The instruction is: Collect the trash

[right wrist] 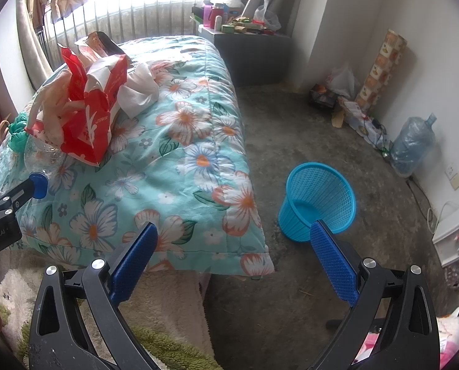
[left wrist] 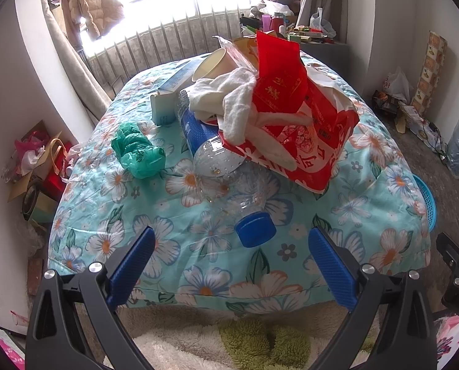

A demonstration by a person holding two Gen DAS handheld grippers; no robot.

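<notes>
Both claws released & empty; your left claw [left wrist: 231, 243] is nearer: the plastic bottle [left wrist: 220, 166] lies on the bed [left wrist: 137, 215], blue cap [left wrist: 255, 229] toward you, long axis running away; basket [right wrist: 317, 200] on floor by right claw [right wrist: 234, 240]

A lived-in home bedroom: a bed with a floral quilt [left wrist: 167, 215], a coat [left wrist: 84, 6] hanging by the barred window [left wrist: 174, 15], cluttered concrete floor [right wrist: 306, 141].

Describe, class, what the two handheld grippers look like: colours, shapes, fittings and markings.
Both the left gripper and the right gripper have black angular frames with triangular cut-outs, silver round bolts and blue textured finger pads. Partial white lettering shows on each body. No sleeves are visible.
</notes>
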